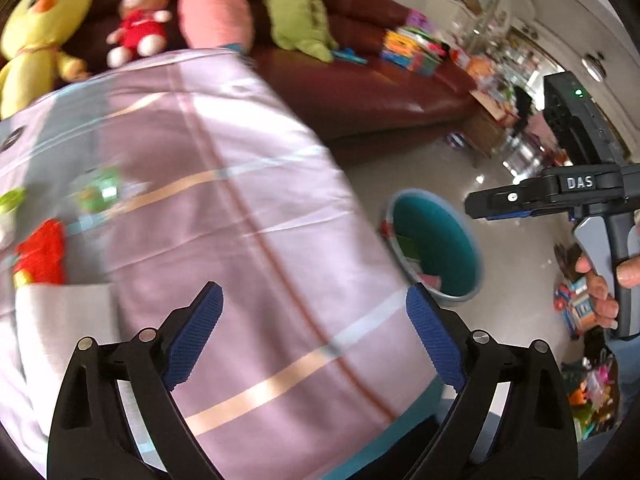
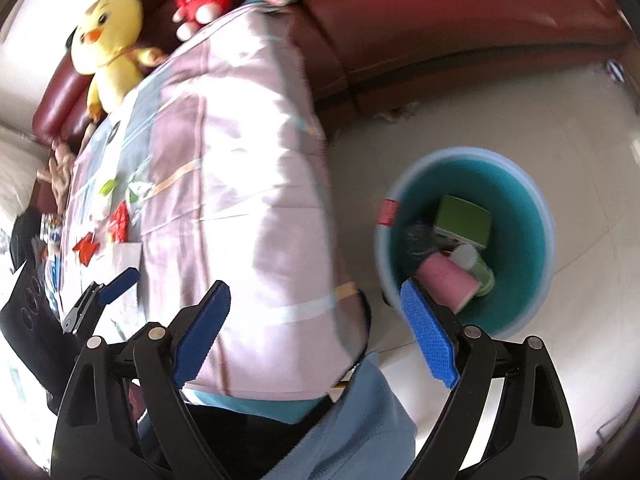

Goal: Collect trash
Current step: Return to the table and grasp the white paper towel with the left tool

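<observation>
Two tongs hang over a table draped in pale lilac striped cloth, before a dark red leather sofa lined with plush toys. Red wrappers and green scraps lie on the cloth; a teal bin on the glossy floor holds a pink cup and green box. "DAS" marks the right tongs. Left tongs and right both gape wide, empty, tilted downward

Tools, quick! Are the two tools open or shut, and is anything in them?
Left tool: open, nothing in it.
Right tool: open, nothing in it.
</observation>
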Motion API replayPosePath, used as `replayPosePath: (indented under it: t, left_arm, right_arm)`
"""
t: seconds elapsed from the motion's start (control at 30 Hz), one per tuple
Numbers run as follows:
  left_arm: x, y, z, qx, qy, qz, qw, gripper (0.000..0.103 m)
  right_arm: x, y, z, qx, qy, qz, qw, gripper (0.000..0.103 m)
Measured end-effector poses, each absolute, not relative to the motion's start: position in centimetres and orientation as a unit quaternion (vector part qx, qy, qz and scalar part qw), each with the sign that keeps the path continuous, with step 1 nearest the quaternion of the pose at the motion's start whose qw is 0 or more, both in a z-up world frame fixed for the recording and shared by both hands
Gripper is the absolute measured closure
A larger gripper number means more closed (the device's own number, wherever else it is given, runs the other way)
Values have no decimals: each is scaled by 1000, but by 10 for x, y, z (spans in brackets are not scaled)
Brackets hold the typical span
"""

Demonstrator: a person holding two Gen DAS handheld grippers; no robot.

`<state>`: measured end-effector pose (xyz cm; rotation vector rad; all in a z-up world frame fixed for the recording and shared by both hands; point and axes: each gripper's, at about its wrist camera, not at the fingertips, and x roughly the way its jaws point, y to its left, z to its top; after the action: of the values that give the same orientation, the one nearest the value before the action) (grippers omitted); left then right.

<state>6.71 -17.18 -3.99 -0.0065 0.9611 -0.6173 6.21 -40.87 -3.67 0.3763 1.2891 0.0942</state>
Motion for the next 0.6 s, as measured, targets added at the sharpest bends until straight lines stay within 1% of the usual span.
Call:
replayPosePath:
  t: [0.27,0.43,0.6]
  left_arm:
    - [66,-68,-40,-41,457,-214,862,9]
    - [61,-14,-53,-61,469,-165,865,9]
    - [62,5,-72,-75,492,-143,855,9]
  right_arm:
    - [91,-322,-25,121,609,94,778,20]
    - [102,-274,-23,93,615,127,772,20]
    - [107,-238,-33,77,627,149,761,20]
